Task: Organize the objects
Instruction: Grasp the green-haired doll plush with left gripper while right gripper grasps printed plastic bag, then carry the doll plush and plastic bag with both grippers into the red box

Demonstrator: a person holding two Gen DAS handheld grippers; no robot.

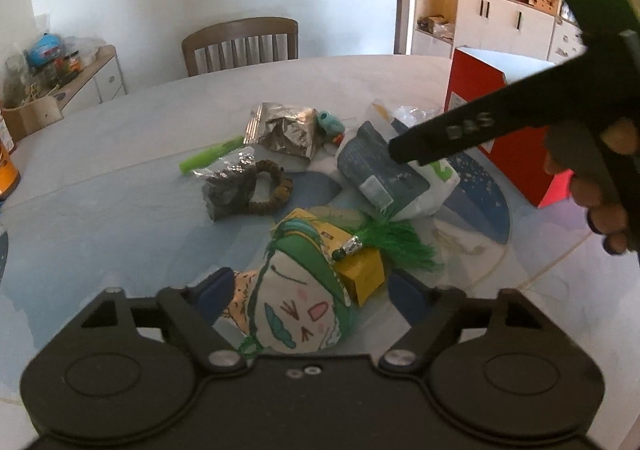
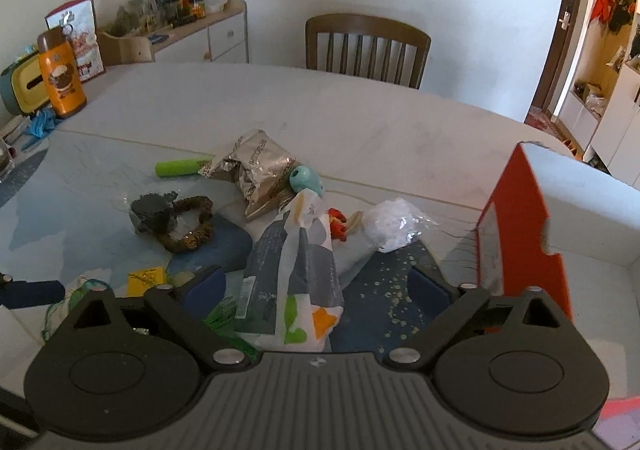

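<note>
From the left wrist camera, the left gripper (image 1: pixel 310 286) hangs low over a pale round table (image 1: pixel 140 118), its blue-padded jaws spread wide on either side of a small plush pouch (image 1: pixel 296 302) printed with a cartoon face; whether the pads touch it cannot be told. The pouch lies against a yellow box (image 1: pixel 362 270) with a green tassel (image 1: pixel 396 244) across it. Beyond them sit a dark bag with a beaded bracelet (image 1: pixel 272 190), a green tube (image 1: pixel 212 156), a crumpled foil packet (image 1: pixel 286 130), a teal toy (image 1: pixel 330 124) and a grey-and-white pouch (image 1: pixel 384 174). The far half of the table is bare up to a wooden chair (image 1: pixel 240 44); the red box (image 1: pixel 516 130) stands at the right edge. The right gripper (image 1: pixel 404 150) reaches in from the right above the grey-and-white pouch, a hand (image 1: pixel 596 202) on its handle. From the right wrist camera, the right gripper (image 2: pixel 316 286) has its jaws wide apart, with the grey-and-white pouch (image 2: pixel 296 262) lying between them, not clamped. This view alone shows the red box (image 2: pixel 520 218) open, its white inside facing up, close on the right, plus a clear bag of white material (image 2: pixel 396 224), red bits (image 2: pixel 338 224) beside it, and an orange bottle (image 2: pixel 62 78) at the table's far left edge. The foil packet (image 2: pixel 256 170) and teal toy (image 2: pixel 306 180) lie farther out.
</note>
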